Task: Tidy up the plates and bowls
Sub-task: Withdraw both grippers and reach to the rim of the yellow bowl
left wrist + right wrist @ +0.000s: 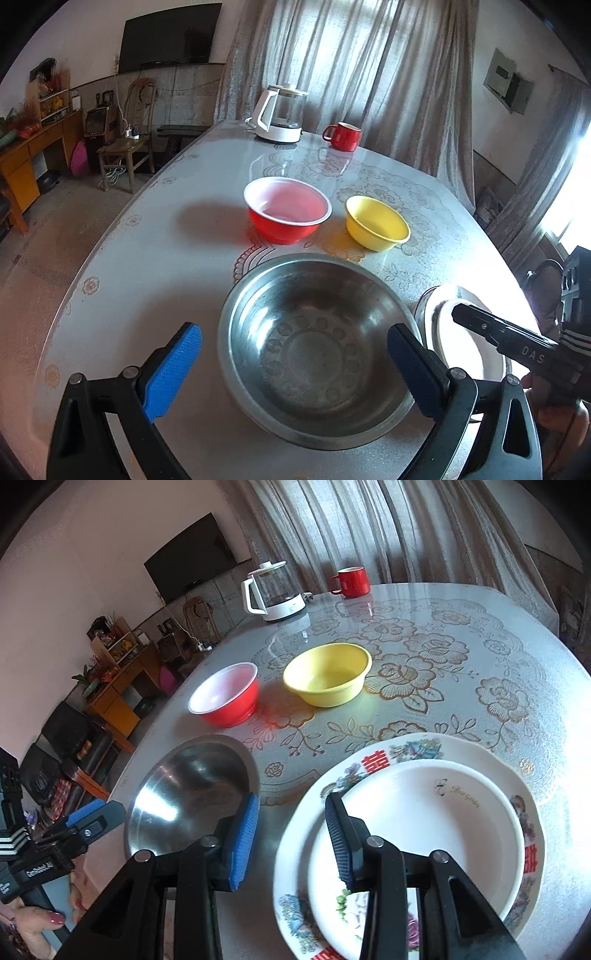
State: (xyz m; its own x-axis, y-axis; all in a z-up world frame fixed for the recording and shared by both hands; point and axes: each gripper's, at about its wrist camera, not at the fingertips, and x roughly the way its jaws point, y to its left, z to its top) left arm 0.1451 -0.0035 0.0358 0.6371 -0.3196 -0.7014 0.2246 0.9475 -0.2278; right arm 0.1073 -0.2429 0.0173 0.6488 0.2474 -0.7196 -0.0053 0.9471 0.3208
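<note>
A steel bowl stands empty on the table just under my left gripper. Its jaws are open wide, one blue pad left of the bowl and the other over its right rim, touching nothing. Farther back sit a red bowl and a yellow bowl. In the right wrist view a white dish lies stacked on a floral plate. My right gripper hovers over the plate's left rim, jaws partly apart and pressing on nothing. The steel bowl is to its left.
A glass kettle and a red mug stand at the table's far edge. The round table has a floral cover. Chairs and a wooden desk line the room on the left. A hand holds the left gripper.
</note>
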